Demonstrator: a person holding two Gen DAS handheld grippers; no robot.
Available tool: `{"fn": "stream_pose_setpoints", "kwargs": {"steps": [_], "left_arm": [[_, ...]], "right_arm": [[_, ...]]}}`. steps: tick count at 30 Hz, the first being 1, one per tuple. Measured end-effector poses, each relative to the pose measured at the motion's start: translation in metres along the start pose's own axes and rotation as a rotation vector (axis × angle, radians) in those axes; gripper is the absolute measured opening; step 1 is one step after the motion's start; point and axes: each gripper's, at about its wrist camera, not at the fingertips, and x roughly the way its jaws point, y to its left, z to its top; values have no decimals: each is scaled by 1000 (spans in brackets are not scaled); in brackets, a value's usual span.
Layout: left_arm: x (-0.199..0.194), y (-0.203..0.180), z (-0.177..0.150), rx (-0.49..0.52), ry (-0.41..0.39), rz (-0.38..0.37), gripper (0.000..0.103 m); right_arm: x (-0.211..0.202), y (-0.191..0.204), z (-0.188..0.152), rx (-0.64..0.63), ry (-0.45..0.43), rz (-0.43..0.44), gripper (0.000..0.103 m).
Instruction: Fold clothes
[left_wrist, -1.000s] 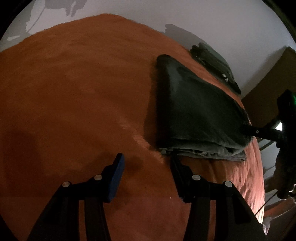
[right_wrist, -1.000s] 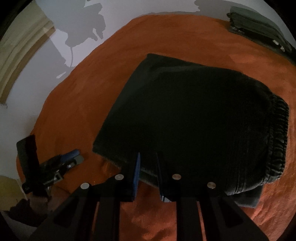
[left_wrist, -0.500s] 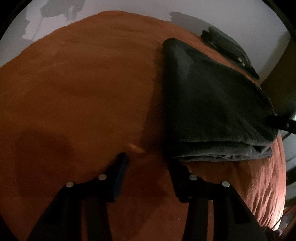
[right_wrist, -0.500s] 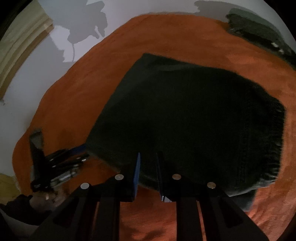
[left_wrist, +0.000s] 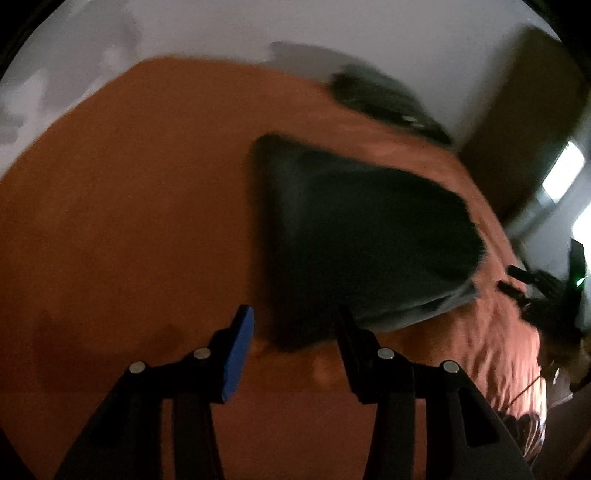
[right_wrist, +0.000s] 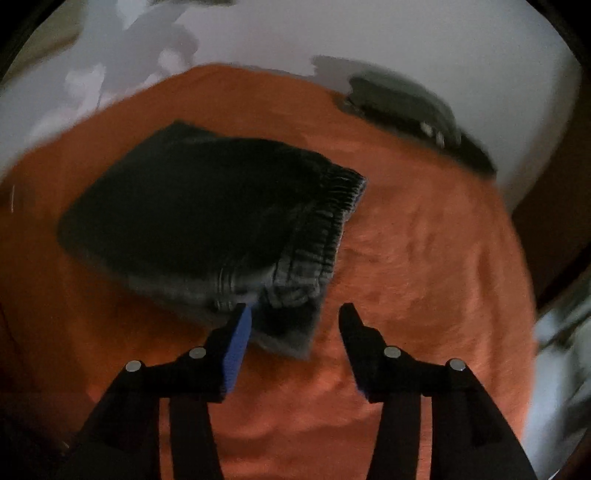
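A dark folded garment lies flat on the orange blanket. Its ribbed waistband faces the right wrist view. My left gripper hovers open above the blanket, just short of the garment's near corner, with nothing between its fingers. My right gripper has its jaws opening. The garment's lower corner shows between them, but the pads do not press on it. In the left wrist view the right gripper appears blurred at the right edge, off the garment's side.
A second folded dark pile rests at the blanket's far edge against the white wall. Brown furniture and a bright window stand to the right. The blanket is wrinkled on the right.
The right gripper, shut on the garment's front edge before, has opened and swung toward the waistband corner. The left gripper has lifted and rolled, so the garment looks farther away.
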Motion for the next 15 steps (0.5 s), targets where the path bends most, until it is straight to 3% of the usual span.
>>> {"fn": "stream_pose_setpoints", "kwargs": {"steps": [1,4,7,11,15], "left_arm": [[11,-7,6,31,9,9,48],[47,-28,22,120,42,40,49],[90,-26,11,107,172,138,48],[45,-8,-2,11,73,103,49],[8,26,-17,-108,14,157,49]], "right_arm": [[1,15,-4,-99,-10,-41,61],[6,59,-16,-399,-40,-165,67],[16,95,-27,-648,-93,-303,73],[38,126,-37,-846,-112,-393,74],[43,159,-36,-915,-141,-394,74]]}}
